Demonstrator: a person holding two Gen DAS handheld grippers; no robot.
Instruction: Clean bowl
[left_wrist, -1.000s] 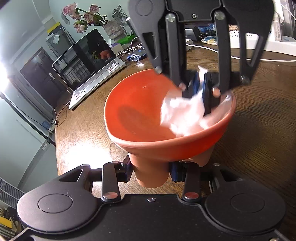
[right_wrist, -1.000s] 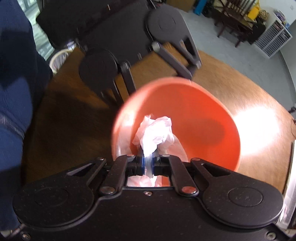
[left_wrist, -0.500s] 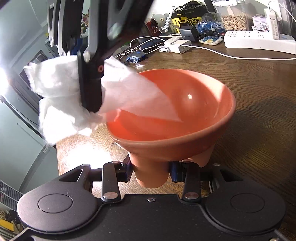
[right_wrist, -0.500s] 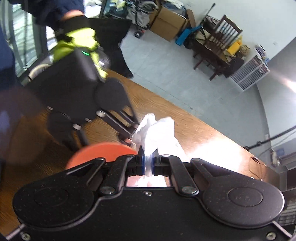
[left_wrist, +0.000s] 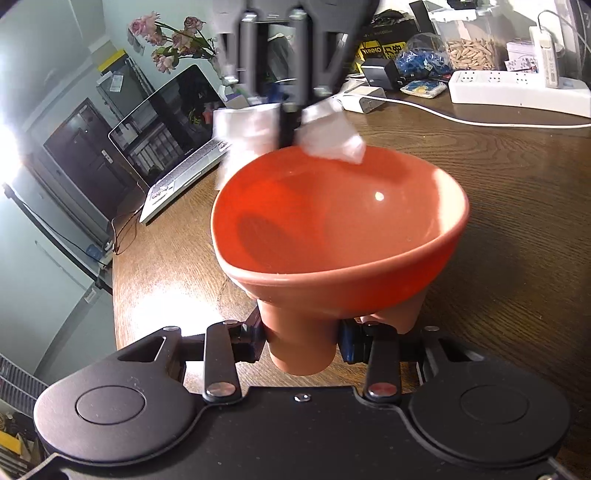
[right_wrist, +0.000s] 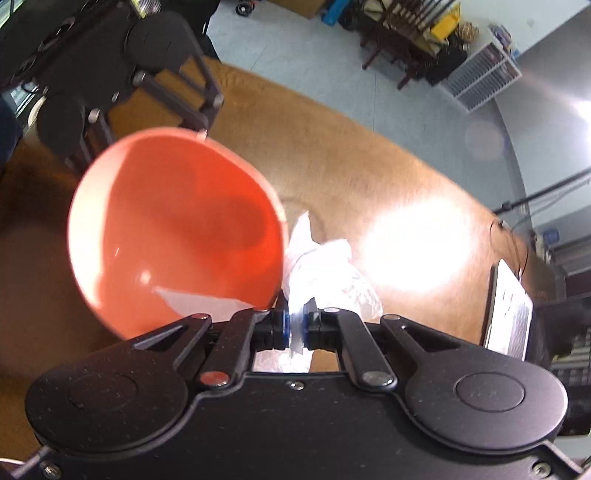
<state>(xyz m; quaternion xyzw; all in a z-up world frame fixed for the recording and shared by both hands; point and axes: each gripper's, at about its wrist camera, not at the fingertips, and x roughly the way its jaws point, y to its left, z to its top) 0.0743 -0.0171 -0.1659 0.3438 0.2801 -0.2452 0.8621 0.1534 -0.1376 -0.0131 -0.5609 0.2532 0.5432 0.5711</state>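
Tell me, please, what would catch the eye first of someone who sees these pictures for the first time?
First is the bright orange bowl, tilted above the wooden table and held by its foot in the left gripper. Next is the crumpled white tissue, pinched in the right gripper at the bowl's far rim as the left wrist view shows it. Behind, an open laptop stands below pink flowers.

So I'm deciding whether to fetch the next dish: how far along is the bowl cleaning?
Mostly done, it seems: the orange bowl shows a glossy inside with no visible residue. The left gripper clamps its foot, tilted above the table; the right gripper pinches the white tissue at the rim. Left: any final wipe, setting the bowl down.
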